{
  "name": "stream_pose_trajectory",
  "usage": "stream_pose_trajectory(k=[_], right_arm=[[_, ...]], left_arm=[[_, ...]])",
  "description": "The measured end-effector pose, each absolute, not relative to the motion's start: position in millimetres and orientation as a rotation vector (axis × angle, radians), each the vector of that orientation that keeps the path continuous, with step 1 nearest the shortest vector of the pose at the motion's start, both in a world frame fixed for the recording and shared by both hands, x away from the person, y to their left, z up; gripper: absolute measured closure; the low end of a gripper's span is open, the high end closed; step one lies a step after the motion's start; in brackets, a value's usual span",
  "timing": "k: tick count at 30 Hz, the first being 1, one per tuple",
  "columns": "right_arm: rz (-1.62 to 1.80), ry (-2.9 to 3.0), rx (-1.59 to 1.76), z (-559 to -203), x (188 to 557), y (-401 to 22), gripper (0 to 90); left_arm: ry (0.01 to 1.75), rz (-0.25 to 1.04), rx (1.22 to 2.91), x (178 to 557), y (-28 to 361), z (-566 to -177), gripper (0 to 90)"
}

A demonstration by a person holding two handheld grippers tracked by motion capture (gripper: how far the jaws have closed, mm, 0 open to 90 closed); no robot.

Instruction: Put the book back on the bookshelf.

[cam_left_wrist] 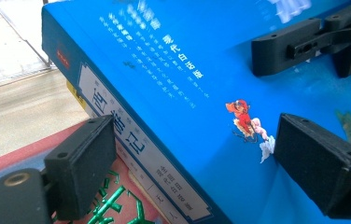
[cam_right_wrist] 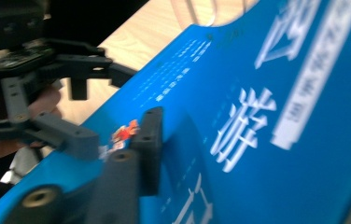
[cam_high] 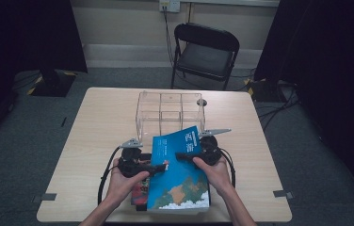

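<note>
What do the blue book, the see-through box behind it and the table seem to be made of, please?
Blue book: paper with a glossy printed cover, judging by the sheen. See-through box: clear rigid plastic, likely acrylic, with inner dividers. Table: pale wood-look top, probably laminate.

The thick blue paperback book (cam_high: 180, 179) hides most of the red-covered book (cam_high: 139, 192) beneath it. In the right gripper view the blue cover's white lettering is blurred, and the right claw (cam_right_wrist: 141, 154) has just been closing, its second jaw hidden.
</note>
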State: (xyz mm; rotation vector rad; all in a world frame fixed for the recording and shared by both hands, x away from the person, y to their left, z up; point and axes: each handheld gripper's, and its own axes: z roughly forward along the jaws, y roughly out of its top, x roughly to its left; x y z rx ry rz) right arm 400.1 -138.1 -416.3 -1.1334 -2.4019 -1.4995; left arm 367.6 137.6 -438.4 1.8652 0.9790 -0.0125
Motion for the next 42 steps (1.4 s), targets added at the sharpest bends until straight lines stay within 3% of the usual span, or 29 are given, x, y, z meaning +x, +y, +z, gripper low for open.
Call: stream_pose_trajectory(k=[6,22,42], right_arm=[[-1.567,-2.454,-1.118,-413,392,-138,76.3],[-1.72,-2.453,-1.093,-400,377,-142,78.8],[-1.857,-2.45,-0.988,-389,367,-144,79.5]], left_arm=[[0.979,-0.041,1.852,371,141,-439,13.5],[0.957,-0.043,1.829,372,144,-427,16.4],[0.912,-0.205,1.764,375,144,-424,23.7]])
